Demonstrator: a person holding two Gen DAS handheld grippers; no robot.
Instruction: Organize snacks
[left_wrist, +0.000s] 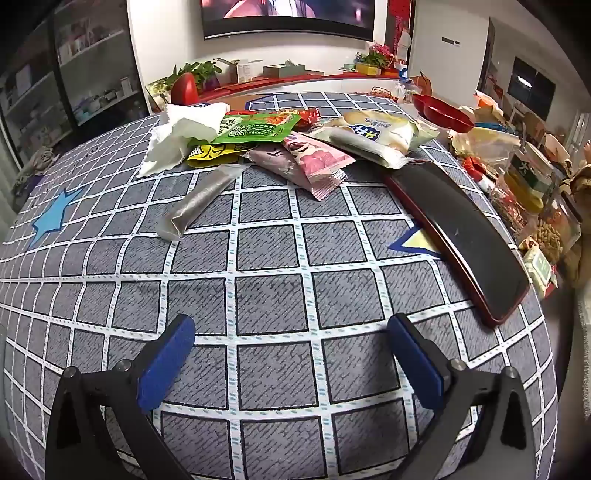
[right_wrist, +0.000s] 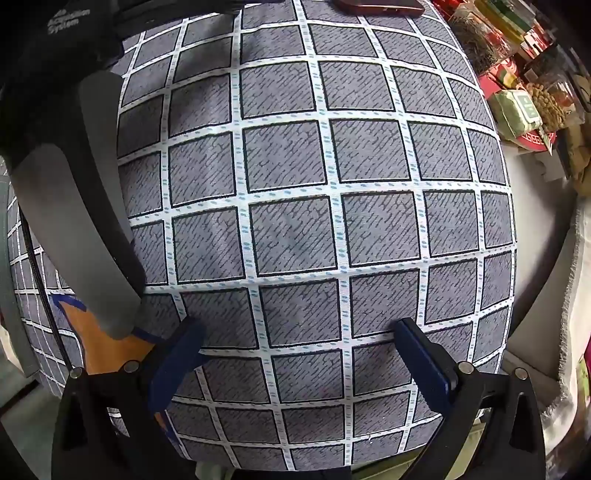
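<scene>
A pile of snack packets lies at the far side of the checked tablecloth: a green packet, a yellow one, a pink wrapper, a white bread pack and a silver stick pack. A crumpled white tissue lies left of them. A dark red tray lies to the right. My left gripper is open and empty, well short of the pile. My right gripper is open and empty above bare cloth; the left tool's body shows at its left.
A red bowl stands at the far right. Bags and boxes of snacks crowd the table's right edge, also in the right wrist view. The tray's end shows at the top. A shelf with plants and a TV stands behind.
</scene>
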